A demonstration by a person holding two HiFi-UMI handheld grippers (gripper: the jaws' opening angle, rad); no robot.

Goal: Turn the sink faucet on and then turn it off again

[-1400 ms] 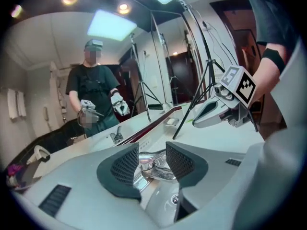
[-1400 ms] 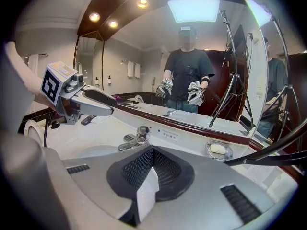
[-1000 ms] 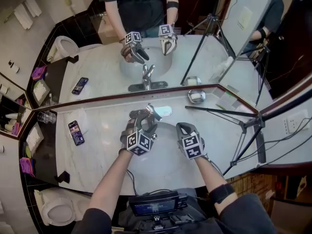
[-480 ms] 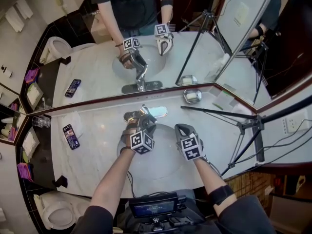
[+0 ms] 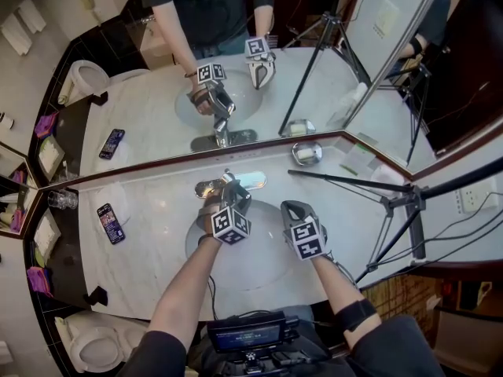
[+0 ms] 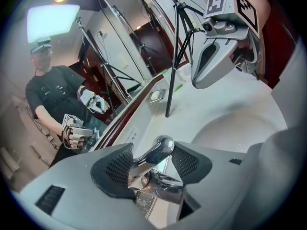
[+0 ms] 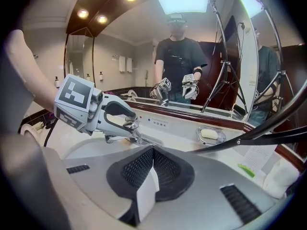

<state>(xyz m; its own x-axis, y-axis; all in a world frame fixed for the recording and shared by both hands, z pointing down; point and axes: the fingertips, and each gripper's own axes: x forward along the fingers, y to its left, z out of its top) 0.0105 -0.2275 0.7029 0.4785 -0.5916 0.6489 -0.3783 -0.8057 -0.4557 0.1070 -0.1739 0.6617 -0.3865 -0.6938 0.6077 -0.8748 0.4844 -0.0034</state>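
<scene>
The chrome faucet (image 5: pixel 211 186) stands at the back rim of the white sink (image 5: pixel 263 261). My left gripper (image 5: pixel 228 190) reaches down over its lever handle (image 6: pixel 160 150). In the left gripper view the lever rises between the two black pads (image 6: pixel 117 169), close against the right-hand one and with a gap to the other. These jaws have just been closing and do not clamp it. My right gripper (image 5: pixel 291 208) hovers over the basin's right side, shut, with nothing in it. In the right gripper view its pads (image 7: pixel 165 169) meet, and the left gripper (image 7: pixel 125 123) sits on the faucet ahead.
A mirror runs along the back of the marble counter. A soap dish (image 5: pixel 306 153) sits right of the faucet. A phone (image 5: pixel 110 223) and a glass (image 5: pixel 59 200) are at the left. Tripod legs (image 5: pixel 393 203) cross the counter's right side.
The left gripper has come down and forward over the faucet handle, so the lever now stands between its pads. The right gripper has hardly moved.
</scene>
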